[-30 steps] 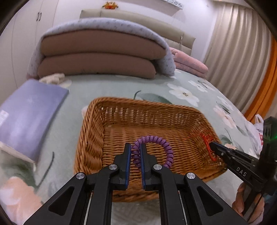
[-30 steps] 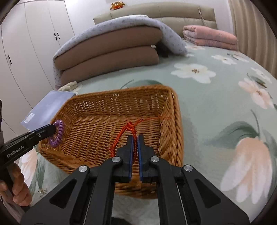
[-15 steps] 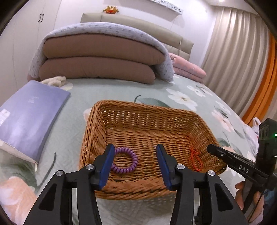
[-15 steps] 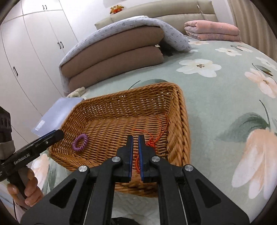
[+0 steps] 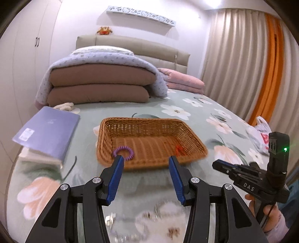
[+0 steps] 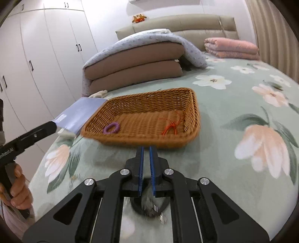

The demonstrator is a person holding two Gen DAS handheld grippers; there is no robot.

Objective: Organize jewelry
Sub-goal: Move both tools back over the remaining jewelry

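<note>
Wicker basket (image 5: pixel 149 121) on floral bedspread (image 6: pixel 233 104). Purple coil bracelet (image 5: pixel 123 150) lies near-left inside; red cord bracelet (image 6: pixel 172 126) near-right. Left gripper (image 5: pixel 145 162) jaws apart, empty. Right gripper (image 6: pixel 145 149) nearly closed, empty, short of basket.

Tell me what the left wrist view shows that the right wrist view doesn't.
Only the left wrist view: orange curtain stripe, white wall shelf, open left hand-held gripper.

Only the right wrist view: wardrobe doors, shut right hand-held gripper.

Both: wicker basket holding purple coil bracelet and red cord, purple booklet, folded bedding.
</note>
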